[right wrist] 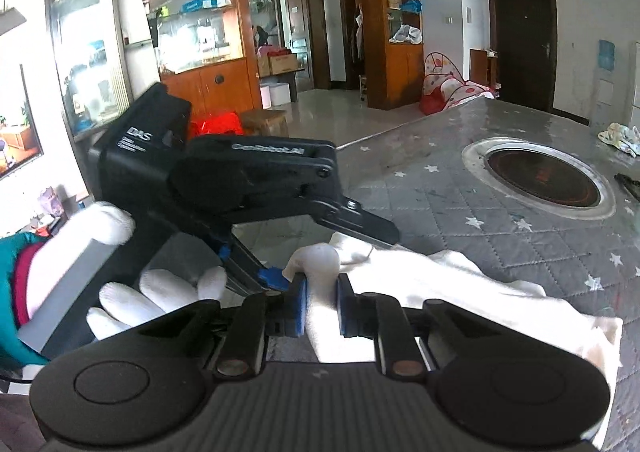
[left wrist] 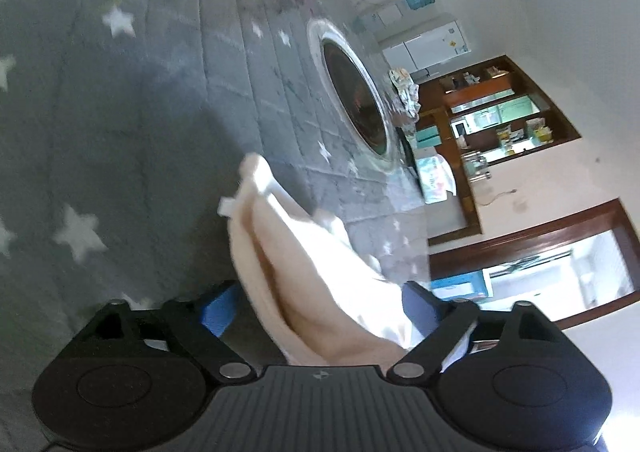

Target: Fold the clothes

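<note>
The table is covered by a grey quilted cloth (right wrist: pixel 460 203) printed with white stars, and a round metal-rimmed recess (right wrist: pixel 540 181) with a dark reddish centre is sunk into it at about 2 o'clock in the right wrist view. In the left wrist view the same recess (left wrist: pixel 354 99) sits at about 1 o'clock, tilted with the camera.

The cream garment (right wrist: pixel 440 292) lies bunched on the near edge of the cloth, from 6 o'clock out toward 4 o'clock. The right gripper (right wrist: pixel 322 302) has its blue pads pressed against a fold of this fabric — clamped on it. The left gripper (right wrist: pixel 280 276) comes in from 9 o'clock, held by a white-gloved hand (right wrist: pixel 160 296); its tips meet the same fold just beside the right one.

From the left gripper's (left wrist: pixel 316 308) own camera, the garment (left wrist: pixel 304 276) fills the gap between its blue fingers (left wrist: pixel 220 310), which stand well apart; whether they actually pinch the cloth cannot be told.

Beyond the table lies a tiled floor (right wrist: pixel 320 107). At 10 to 12 o'clock stands a wooden display cabinet (right wrist: pixel 192 23) with glass shelves, with open doorways (right wrist: pixel 298 23) at 12 o'clock and a dark door (right wrist: pixel 520 39) at 1 o'clock. A spotted play tent (right wrist: pixel 448 83) sits on the floor behind the table's far edge, and a small crumpled cloth (right wrist: pixel 620 137) rests at 3 o'clock.
</note>
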The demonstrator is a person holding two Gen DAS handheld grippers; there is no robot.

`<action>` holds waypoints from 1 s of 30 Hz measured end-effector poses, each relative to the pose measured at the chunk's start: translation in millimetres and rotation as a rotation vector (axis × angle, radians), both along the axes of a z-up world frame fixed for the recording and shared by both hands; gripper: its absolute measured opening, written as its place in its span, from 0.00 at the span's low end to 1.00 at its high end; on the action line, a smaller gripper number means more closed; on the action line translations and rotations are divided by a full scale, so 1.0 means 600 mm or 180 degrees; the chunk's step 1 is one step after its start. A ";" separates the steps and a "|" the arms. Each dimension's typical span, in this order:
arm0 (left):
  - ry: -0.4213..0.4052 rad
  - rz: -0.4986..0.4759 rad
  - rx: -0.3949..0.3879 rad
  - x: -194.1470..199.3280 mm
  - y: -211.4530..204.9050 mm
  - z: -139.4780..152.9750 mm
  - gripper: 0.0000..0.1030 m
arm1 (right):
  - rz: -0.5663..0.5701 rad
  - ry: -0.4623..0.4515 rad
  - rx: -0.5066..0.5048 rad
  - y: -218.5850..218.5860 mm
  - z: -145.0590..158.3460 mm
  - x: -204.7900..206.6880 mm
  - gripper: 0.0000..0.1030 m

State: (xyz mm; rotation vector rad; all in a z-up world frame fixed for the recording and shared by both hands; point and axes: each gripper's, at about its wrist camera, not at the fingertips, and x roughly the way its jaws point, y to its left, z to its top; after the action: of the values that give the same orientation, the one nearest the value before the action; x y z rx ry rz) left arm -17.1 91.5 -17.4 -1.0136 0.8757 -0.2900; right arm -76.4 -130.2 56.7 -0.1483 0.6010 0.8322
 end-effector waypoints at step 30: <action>0.0003 -0.0120 0.0108 0.001 -0.011 -0.028 0.21 | -0.1812 0.0375 0.0239 -0.278 -0.073 0.106 0.43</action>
State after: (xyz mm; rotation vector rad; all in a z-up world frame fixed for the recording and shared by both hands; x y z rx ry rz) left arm -16.3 84.8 -34.2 -0.9667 0.8986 -0.3056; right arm -13.1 -297.2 13.2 0.1391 0.6773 0.3109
